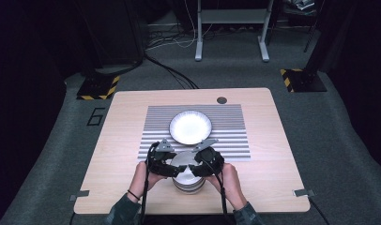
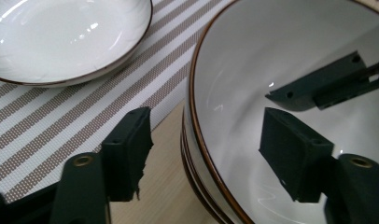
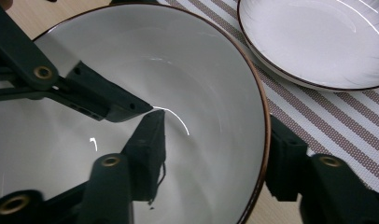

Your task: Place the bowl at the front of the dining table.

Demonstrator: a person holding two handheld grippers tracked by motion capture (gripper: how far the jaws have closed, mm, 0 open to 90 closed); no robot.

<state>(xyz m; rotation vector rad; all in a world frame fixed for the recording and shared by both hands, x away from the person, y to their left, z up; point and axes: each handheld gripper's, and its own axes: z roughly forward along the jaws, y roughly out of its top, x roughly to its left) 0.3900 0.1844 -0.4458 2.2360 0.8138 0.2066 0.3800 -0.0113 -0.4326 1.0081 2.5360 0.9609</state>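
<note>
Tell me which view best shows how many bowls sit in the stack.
The left gripper view: the white brown-rimmed bowl stack shows layered rims at its edge. The high view shows a small stack side, too blurred to count; the right gripper view mostly the top bowl's inside.

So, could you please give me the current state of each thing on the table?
Stacked bowls: upright, near table edge, top bowl empty.
Plate: empty, on striped mat, apart from the bowls.
Left gripper: jaws straddle top bowl's rim, not yet pressing.
Right gripper: jaws straddle the opposite rim, gaps still showing.
</note>
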